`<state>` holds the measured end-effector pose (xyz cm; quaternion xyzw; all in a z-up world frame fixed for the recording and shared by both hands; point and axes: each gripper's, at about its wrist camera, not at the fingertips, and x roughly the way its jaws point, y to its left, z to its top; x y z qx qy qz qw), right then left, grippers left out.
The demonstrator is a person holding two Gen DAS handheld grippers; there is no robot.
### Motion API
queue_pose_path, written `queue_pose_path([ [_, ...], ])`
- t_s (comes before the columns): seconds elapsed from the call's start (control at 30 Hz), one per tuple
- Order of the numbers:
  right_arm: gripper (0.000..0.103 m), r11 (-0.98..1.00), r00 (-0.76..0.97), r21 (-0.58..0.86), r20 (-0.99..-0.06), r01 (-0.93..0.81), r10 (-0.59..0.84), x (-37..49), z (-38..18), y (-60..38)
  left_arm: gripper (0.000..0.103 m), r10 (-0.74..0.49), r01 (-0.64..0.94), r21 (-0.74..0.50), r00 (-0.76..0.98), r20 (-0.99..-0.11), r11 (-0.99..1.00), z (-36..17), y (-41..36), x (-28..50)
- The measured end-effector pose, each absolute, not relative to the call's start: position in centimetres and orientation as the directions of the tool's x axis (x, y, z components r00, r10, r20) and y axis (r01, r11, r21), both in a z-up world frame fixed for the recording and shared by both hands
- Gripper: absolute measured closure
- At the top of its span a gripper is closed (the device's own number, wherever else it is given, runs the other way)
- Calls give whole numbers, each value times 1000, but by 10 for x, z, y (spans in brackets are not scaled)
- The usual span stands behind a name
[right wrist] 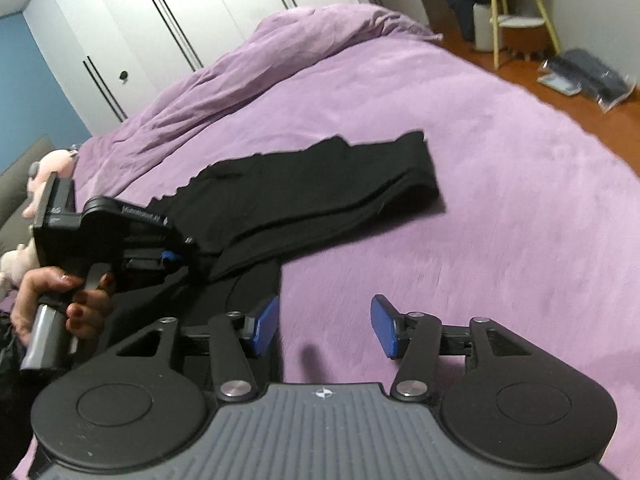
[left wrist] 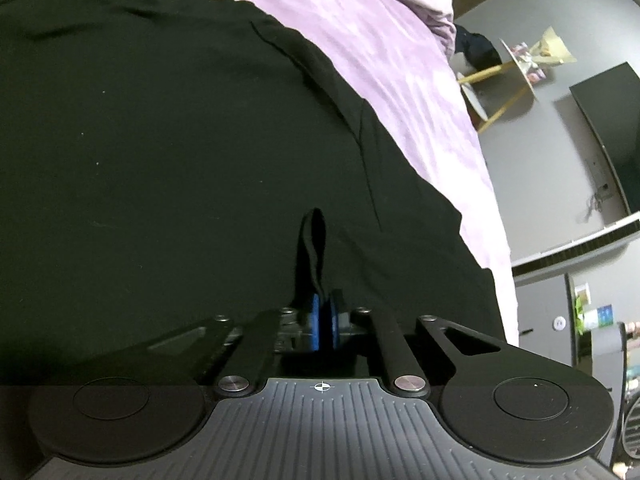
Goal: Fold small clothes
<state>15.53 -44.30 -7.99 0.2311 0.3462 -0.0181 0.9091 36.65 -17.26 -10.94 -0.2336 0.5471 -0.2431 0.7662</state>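
— Purple bedding (right wrist: 500,184) is our whole work surface, with white wardrobes (right wrist: 168,20) behind it. We have the black garment (right wrist: 320,192) lying across the middle, partly doubled over.

— Our left gripper (left wrist: 325,322) is clamped on a pinch of that cloth, a small loop (left wrist: 312,240) standing up past the pads. Lift evenly, I'd say, so the layers don't slide apart.

— Agreed. Our right gripper (right wrist: 325,326) has its jaws apart, nothing between them, over bare bedding just beside the near edge. It should take that edge before we carry anything over.

— Both point downward; the left hand (right wrist: 60,300) grips its handle low on the left.
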Motion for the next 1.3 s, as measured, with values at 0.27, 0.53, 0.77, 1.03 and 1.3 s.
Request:
queue_pose_path([
  [0.27, 50, 893, 770, 409, -626, 187, 125, 175, -69, -452, 98, -497, 257, -426, 487, -718, 867, -45, -118, 366],
  [0.53, 50, 880, 755, 440, -635, 178, 165, 207, -76, -450, 92, -349, 144, -321, 506, -789, 936, -71, -52, 380],
  [0.77, 50, 881, 750, 440, -639, 174, 171, 229, -77, -447, 73, -417, 113, -420, 498, -760, 901, -91, -55, 390],
  [1.03, 50, 870, 748, 460, -638, 180, 183, 260, -79, -449, 98, -355, 89, -382, 602, -715, 920, -61, -30, 390],
  [1.3, 50, 868, 721, 466, -660, 171, 212, 306, -93, -432, 98, -155, 13, -188, 623, -766, 982, -67, 9, 395],
])
